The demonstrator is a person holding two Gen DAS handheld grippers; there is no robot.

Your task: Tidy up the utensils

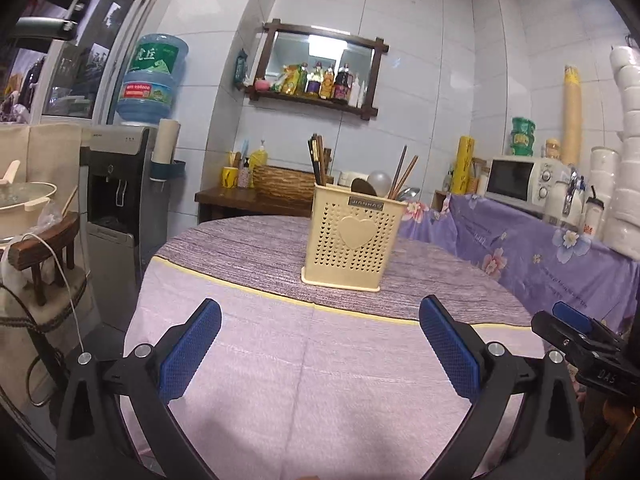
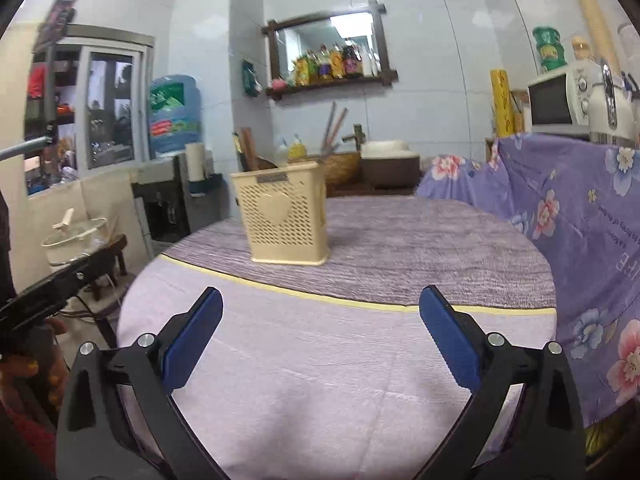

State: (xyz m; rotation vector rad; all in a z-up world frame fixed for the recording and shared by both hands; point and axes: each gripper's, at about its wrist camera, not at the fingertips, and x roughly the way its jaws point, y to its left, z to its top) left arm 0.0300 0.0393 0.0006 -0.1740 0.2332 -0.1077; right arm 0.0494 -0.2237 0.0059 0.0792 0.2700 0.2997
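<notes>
One cream utensil basket (image 1: pixel 352 238) toward table's (image 1: pixel 304 380) far edge, chopsticks (image 1: pixel 318 160) and spoons (image 1: pixel 378 184) upright inside, left gripper (image 1: pixel 320 344) and right gripper (image 2: pixel 322 340) both spread wide, empty, over near edge.

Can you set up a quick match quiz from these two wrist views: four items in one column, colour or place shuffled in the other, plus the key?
Items
1. utensil holder
2. water jug
3. microwave
4. left gripper

Descriptions
A. blue, upside down on the dispenser at the left
B. open and empty, above the pale near part of the tablecloth
C. cream, perforated, with a heart on its front, standing on the round table
D. white, on the counter draped in floral purple cloth at the right

Pairs: 1-C, 2-A, 3-D, 4-B
</notes>
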